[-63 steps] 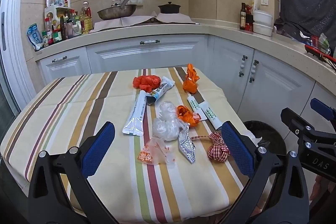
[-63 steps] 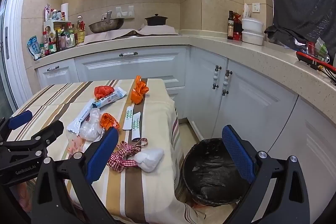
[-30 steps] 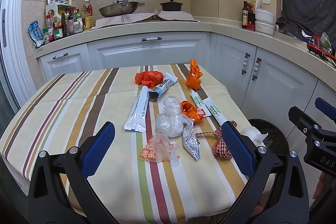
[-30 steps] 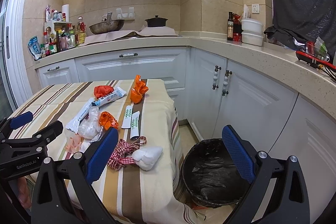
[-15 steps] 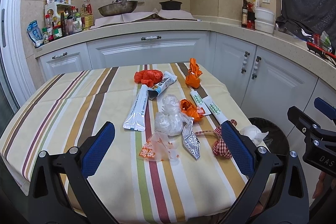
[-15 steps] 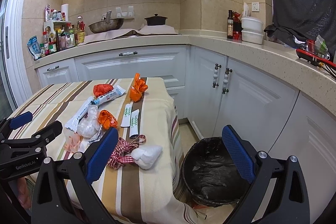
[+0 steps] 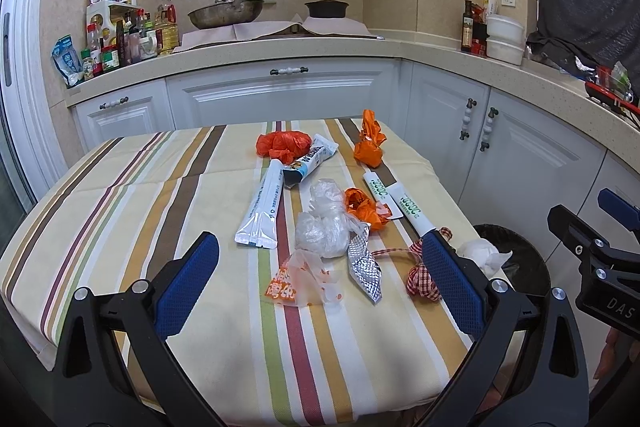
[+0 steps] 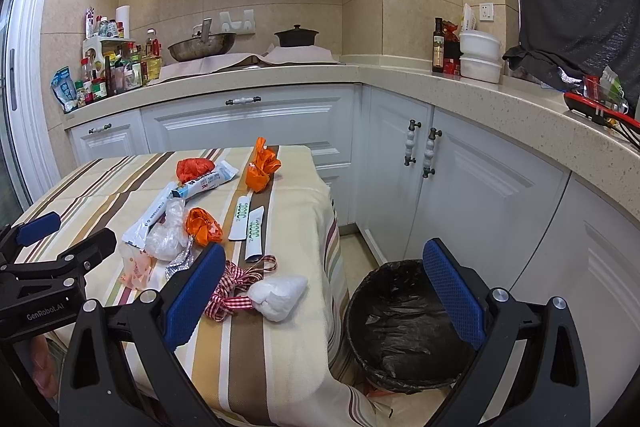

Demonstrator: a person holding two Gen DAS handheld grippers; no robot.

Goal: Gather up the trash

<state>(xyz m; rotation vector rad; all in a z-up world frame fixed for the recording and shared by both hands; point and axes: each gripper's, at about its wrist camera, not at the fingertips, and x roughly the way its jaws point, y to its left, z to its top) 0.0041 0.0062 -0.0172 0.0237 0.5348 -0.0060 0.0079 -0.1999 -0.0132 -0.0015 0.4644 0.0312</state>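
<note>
- Left gripper [image 7: 320, 279] hovering low over the near edge of the striped surface [image 7: 120, 211], jaws spread wide, nothing between them.
- Right gripper [image 8: 320, 287] held off the surface's right side, jaws likewise wide and empty, one blue pad over the cloth edge, the other over the trash bin [image 8: 404, 323].
- Trash scattered along the middle and right of the surface, none of it in the bin.
- Closest to the left gripper: an orange-printed clear bag [image 7: 298, 281], touching a crinkled silver wrapper [image 7: 366, 267] and a wad of clear plastic [image 7: 324, 227].
- Just right of those, a red checked ribbon [image 7: 420, 277], partly hidden behind the left gripper's right pad.
- A white crumpled tissue [image 8: 280, 293] at the surface's right edge, touching the ribbon, nearest the bin.
- Further in: a long white sachet [image 7: 262, 211], a blue-and-white tube wrapper [image 7: 308, 165] overlapping its far end, a red plastic bag [image 7: 282, 145] behind that.
- Small orange wrapper [image 7: 366, 211] beside the clear wad; two white packets with green print [image 7: 394, 199] lying side by side to its right.
- Knotted orange bag [image 7: 370, 147] upright near the far right corner.
- Bin lined with black plastic, on the floor between the surface and the white cabinets [image 8: 480, 187].
</note>
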